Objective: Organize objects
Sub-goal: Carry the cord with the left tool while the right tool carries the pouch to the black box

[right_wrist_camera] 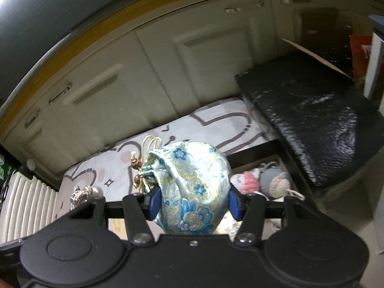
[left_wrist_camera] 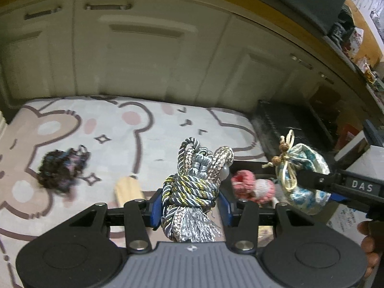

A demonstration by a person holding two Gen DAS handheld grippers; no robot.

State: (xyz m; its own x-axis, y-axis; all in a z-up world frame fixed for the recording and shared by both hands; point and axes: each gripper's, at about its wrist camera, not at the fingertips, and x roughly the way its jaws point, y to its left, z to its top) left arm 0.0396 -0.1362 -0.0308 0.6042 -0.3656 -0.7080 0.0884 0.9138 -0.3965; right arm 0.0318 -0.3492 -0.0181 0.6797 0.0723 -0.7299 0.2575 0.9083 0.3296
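Note:
My left gripper (left_wrist_camera: 189,206) is shut on a grey, gold and silver rope tassel (left_wrist_camera: 192,187), held above the mat. My right gripper (right_wrist_camera: 193,201) is shut on a blue-flowered silk pouch (right_wrist_camera: 192,187) with a beaded drawstring; the pouch (left_wrist_camera: 302,180) and the right gripper's fingers (left_wrist_camera: 316,180) also show at the right of the left wrist view. A pink and white knitted toy (left_wrist_camera: 252,187) and a grey one (right_wrist_camera: 273,180) lie in a dark open box (right_wrist_camera: 254,154) beyond both grippers. The tassel's top (right_wrist_camera: 84,194) shows at the left of the right wrist view.
A dark fuzzy multicoloured object (left_wrist_camera: 62,168) and a pale wooden block (left_wrist_camera: 128,189) lie on the bear-patterned mat (left_wrist_camera: 120,129). Cream cabinet doors (left_wrist_camera: 144,60) stand behind. A black padded lid (right_wrist_camera: 312,120) leans open at the right. A ribbed white panel (right_wrist_camera: 26,206) stands at the left.

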